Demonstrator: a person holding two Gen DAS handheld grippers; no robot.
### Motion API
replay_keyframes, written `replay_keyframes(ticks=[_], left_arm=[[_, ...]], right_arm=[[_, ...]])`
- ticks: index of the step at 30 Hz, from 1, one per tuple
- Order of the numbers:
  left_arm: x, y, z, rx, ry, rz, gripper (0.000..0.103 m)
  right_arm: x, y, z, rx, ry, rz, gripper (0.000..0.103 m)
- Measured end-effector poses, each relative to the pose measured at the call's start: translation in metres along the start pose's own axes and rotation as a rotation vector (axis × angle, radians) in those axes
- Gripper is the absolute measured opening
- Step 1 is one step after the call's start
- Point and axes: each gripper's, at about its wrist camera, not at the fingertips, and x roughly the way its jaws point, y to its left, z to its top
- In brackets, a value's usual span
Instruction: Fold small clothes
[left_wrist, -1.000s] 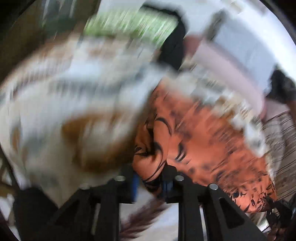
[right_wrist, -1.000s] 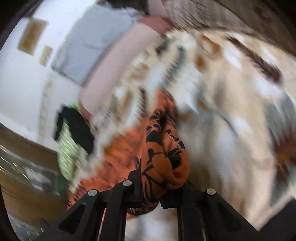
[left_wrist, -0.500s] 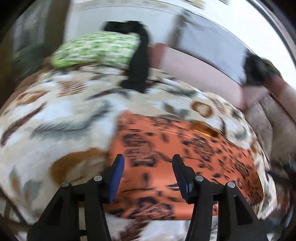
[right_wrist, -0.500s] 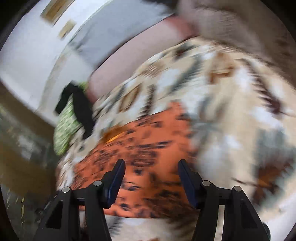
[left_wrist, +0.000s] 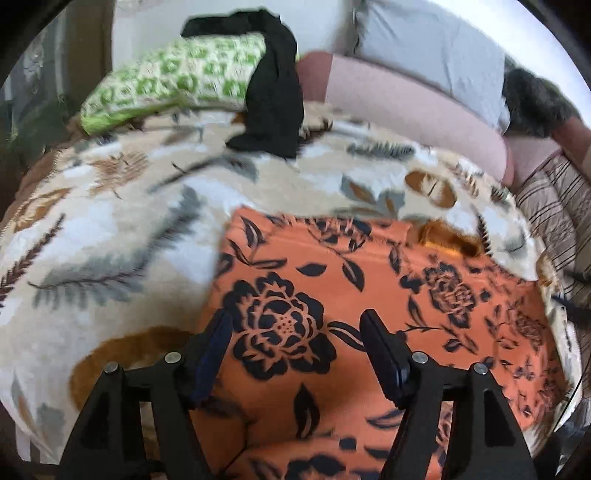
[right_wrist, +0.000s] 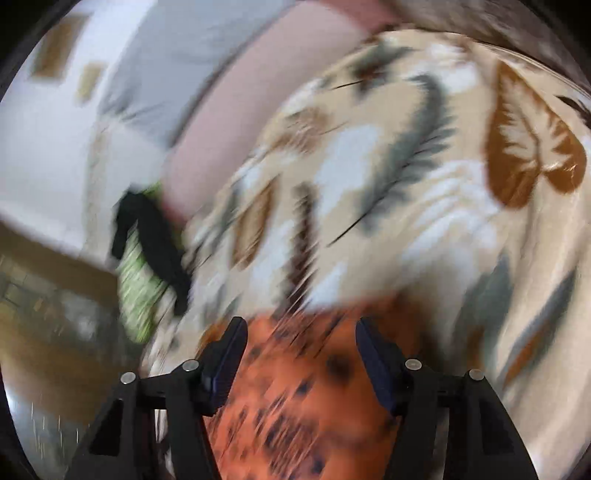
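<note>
Your left gripper hangs wide open over the orange floral garment, gripping nothing. The garment lies flat on the leaf-print blanket. Your right gripper is also spread wide and empty above the garment's blurred edge. Farther back, a black garment drapes over a green pillow.

A leaf-patterned blanket covers the bed; the orange floral garment lies flat on it (spread wide), a black garment well beyond the orange one.
</note>
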Motion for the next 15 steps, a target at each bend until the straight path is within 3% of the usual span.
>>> replay_keyframes(ticks=[3,5,6,8,9,10,12,15], left_arm=[[-0.005,0.000,-0.012,0.056,0.008,-0.022,0.073],[0.022,0.003,-0.014,0.097,0.073,0.084,0.073],[0.037,0.012,-0.012,0.071,0.111,0.140,0.075],[0.041,0.034,-0.002,-0.084,0.164,0.083,0.074],[0.030,0.042,0.005,-0.155,0.147,0.078,0.073],[0.016,0.045,0.011,-0.171,0.094,0.073,0.073],[-0.004,0.040,0.022,-0.093,-0.004,0.072,0.074],[0.001,0.027,0.034,0.026,-0.005,0.022,0.074]], right_arm=[[-0.005,0.019,-0.052,-0.046,0.122,0.082,0.070],[0.006,0.023,-0.078,-0.086,0.199,0.099,0.070],[0.017,0.019,-0.081,-0.092,0.228,0.073,0.070],[0.036,-0.007,-0.073,-0.013,0.218,-0.027,0.067],[0.033,-0.014,-0.066,0.088,0.177,-0.007,0.066],[0.027,-0.007,-0.061,0.090,0.142,-0.017,0.067],[0.010,0.021,-0.057,-0.024,0.088,-0.001,0.069],[0.015,0.047,-0.061,-0.072,0.177,0.114,0.072]])
